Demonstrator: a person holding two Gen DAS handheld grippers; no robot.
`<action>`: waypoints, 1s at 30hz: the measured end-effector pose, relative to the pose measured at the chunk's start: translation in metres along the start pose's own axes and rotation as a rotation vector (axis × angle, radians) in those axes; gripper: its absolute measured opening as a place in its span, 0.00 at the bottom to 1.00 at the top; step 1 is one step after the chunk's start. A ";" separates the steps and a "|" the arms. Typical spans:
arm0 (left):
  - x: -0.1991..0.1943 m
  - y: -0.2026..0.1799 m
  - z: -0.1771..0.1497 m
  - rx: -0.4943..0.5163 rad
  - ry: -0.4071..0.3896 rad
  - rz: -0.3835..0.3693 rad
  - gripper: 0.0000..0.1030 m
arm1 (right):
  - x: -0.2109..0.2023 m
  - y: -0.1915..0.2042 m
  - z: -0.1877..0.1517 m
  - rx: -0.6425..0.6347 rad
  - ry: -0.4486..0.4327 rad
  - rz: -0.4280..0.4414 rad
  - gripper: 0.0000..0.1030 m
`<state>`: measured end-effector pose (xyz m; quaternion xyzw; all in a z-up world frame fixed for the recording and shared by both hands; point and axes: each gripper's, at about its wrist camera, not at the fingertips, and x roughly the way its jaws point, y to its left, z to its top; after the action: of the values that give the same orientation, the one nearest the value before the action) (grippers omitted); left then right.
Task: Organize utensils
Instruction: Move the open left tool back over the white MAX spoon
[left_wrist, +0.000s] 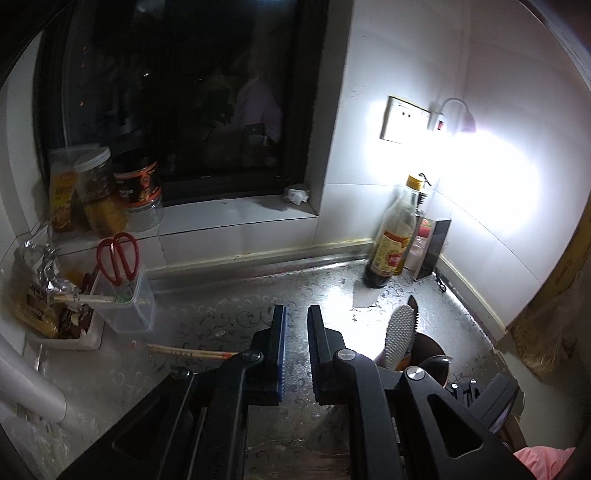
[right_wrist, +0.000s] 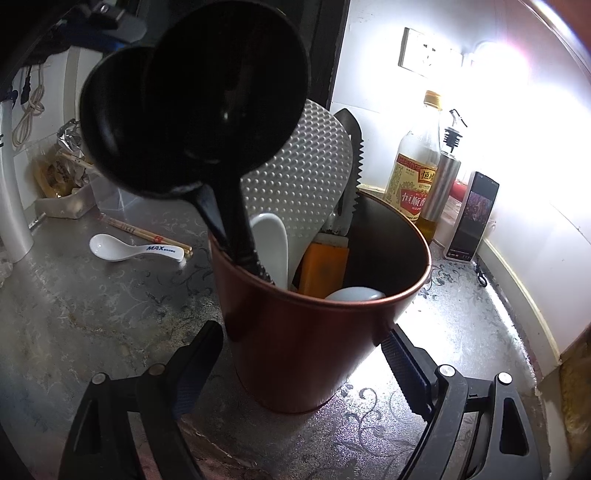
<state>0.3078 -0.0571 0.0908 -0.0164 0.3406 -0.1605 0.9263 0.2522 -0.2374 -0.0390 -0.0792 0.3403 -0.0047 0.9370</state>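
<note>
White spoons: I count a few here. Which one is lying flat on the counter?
The white spoon with blue lettering on its handle, beside the chopsticks. The other white ones stand inside the red cup.

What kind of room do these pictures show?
Most likely a home kitchen, at night. A red holder on the patterned counter holds ladles and a rice paddle, sauce and oil bottles stand by the tiled wall, and chopsticks and a white spoon lie loose on the counter.

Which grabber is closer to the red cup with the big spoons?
Right. The right gripper straddles the red cup, jaws at its sides. The left gripper hangs empty beside it, nearer the chopsticks.
</note>
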 end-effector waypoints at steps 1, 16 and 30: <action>0.001 0.008 -0.002 -0.025 0.003 0.012 0.11 | -0.001 -0.001 0.001 0.002 -0.005 0.001 0.86; 0.004 0.097 -0.029 -0.307 0.065 0.147 0.20 | -0.013 -0.006 0.007 0.048 -0.080 0.018 0.86; 0.020 0.121 -0.052 -0.380 0.127 0.154 0.20 | -0.012 -0.011 0.013 0.070 -0.099 0.029 0.87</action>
<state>0.3240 0.0557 0.0219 -0.1544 0.4228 -0.0231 0.8927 0.2521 -0.2459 -0.0200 -0.0418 0.2943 0.0007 0.9548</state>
